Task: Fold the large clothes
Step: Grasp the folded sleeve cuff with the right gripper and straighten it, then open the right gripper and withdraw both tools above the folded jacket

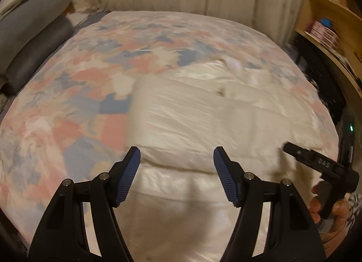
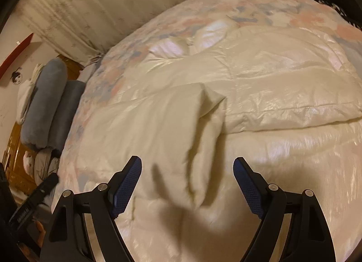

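Left gripper (image 1: 176, 160) fingers spread apart and empty, right gripper (image 2: 187, 171) fingers likewise wide, both hovering over a cream puffy jacket (image 1: 203, 126), sleeve folded across, lying on the floral-covered bed (image 1: 79, 85), grey bolsters (image 2: 49, 103) beside.

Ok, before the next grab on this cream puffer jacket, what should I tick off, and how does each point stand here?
1. Left gripper open and holding nothing: ok.
2. Right gripper open and holding nothing: ok.
3. Cream puffer jacket lies on the floral bedspread, not hanging off the near edge: ok.
4. Sleeve folded across the jacket body: ok, it lies diagonally over it.
5. Fold lying flat: not ok, the sleeve end bunches in ridges.
6. Both grippers clear of each other: ok, each shows at the other view's edge.
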